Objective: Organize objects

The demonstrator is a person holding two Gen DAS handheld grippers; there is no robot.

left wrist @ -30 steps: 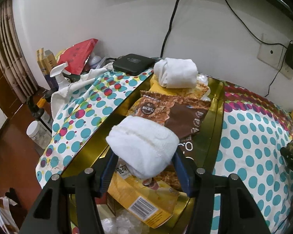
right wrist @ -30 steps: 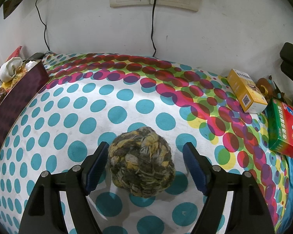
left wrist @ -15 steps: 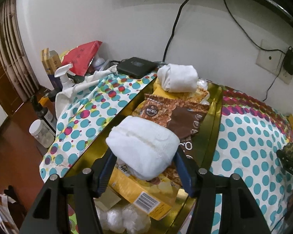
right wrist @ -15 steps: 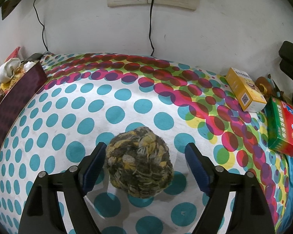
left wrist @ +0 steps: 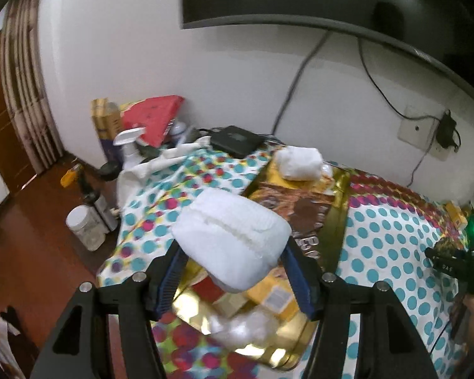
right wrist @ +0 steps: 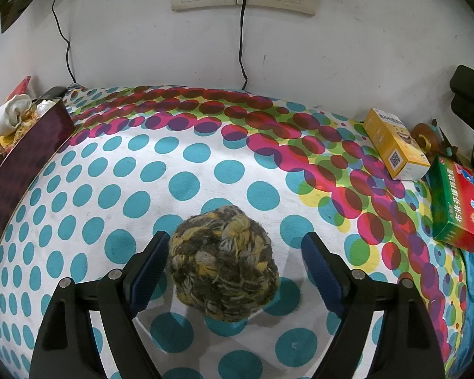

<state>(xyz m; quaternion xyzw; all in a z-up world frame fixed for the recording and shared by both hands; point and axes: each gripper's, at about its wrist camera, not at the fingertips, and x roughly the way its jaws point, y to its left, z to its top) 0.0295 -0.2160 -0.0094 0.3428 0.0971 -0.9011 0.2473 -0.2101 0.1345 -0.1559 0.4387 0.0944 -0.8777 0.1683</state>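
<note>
My left gripper (left wrist: 232,252) is shut on a white rolled towel (left wrist: 230,237) and holds it high above the near end of a gold tray (left wrist: 341,195) full of snack packets. A second white rolled towel (left wrist: 298,162) lies at the tray's far end. My right gripper (right wrist: 233,259) is open, its fingers on either side of a yellow-and-grey yarn ball (right wrist: 224,262) that rests on the dotted tablecloth (right wrist: 189,183). The left finger is close to the ball, the right one stands apart from it.
A yellow box (right wrist: 395,145) and a green-red box (right wrist: 458,202) lie at the table's right edge. The tray's dark side wall (right wrist: 19,164) is at left. A black box (left wrist: 237,140), a spray bottle (left wrist: 128,148) and jars (left wrist: 85,227) stand by the table's left end.
My left gripper has lifted the towel up and back from the tray, so the view now looks from higher. My right gripper has barely moved around the ball.
</note>
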